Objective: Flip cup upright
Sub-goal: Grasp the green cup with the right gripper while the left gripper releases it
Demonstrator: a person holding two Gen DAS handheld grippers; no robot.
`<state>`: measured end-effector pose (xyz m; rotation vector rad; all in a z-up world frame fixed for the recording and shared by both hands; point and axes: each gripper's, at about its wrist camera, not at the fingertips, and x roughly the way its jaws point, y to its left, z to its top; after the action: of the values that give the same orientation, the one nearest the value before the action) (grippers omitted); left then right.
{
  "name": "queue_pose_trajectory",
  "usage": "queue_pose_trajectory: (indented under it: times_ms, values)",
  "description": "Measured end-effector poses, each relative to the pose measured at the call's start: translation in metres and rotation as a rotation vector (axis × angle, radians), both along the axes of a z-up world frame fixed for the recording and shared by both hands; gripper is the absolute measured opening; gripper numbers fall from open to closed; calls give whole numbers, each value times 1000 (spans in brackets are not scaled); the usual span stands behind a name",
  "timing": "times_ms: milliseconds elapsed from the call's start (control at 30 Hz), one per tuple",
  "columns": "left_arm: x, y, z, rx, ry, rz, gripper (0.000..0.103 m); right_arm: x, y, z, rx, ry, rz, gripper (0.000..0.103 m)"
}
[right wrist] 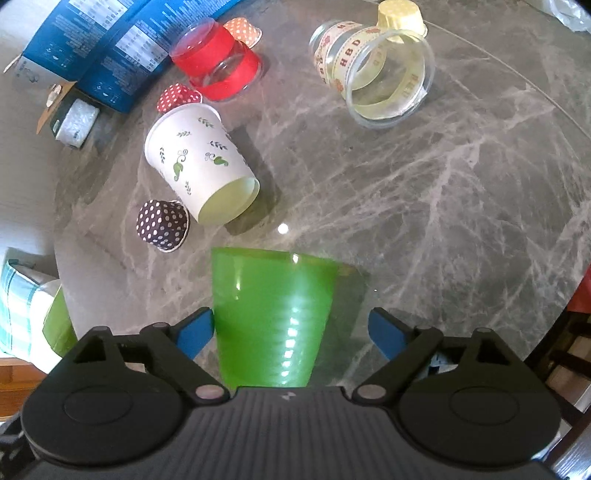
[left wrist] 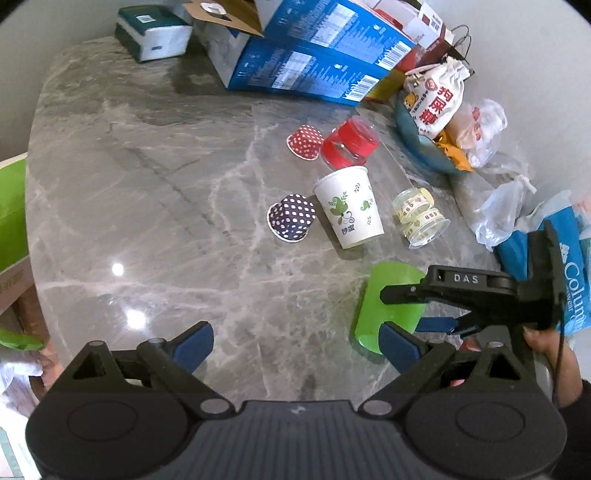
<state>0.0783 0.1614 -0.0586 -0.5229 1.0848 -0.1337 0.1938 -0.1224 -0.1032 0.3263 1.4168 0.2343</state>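
A green plastic cup (right wrist: 271,317) lies on its side on the grey marble table (right wrist: 443,206), between the open fingers of my right gripper (right wrist: 291,332); the left finger (right wrist: 195,332) is at the cup's wall, the right finger stands apart. In the left wrist view the same cup (left wrist: 388,306) sits at the right with the right gripper (left wrist: 400,321) around it. My left gripper (left wrist: 295,347) is open and empty above bare table. A white paper cup (right wrist: 201,162) with green leaves lies on its side farther back.
A red-banded clear jar (right wrist: 218,59) and a clear jar with yellow ribbon (right wrist: 373,70) lie on their sides. Polka-dot cupcake liners (right wrist: 162,225) sit beside the paper cup. Blue boxes (left wrist: 306,55), a tissue pack (left wrist: 151,33) and bags (left wrist: 439,99) line the table's back.
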Motion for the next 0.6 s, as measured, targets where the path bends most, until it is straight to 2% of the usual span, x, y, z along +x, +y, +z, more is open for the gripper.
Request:
queue_pose_trajectory:
  times_ms: [67,133,200,367,600]
  values:
    - [-2,3,-2,-15,1,10,97,3,1,-1,-4,14,11,91]
    - [-4,7,-2,-25,0,19,97,6,4,-6,16,40,23,84]
    - [-6,10,0,-30,-11,25,97,6,7,-8,33,57,23,70]
    - [-8,12,0,-35,-17,36,97,3,17,-5,17,30,56,69]
    - [-9,2,-7,-55,-17,19,96,-1,17,8,-17,-99,111,69]
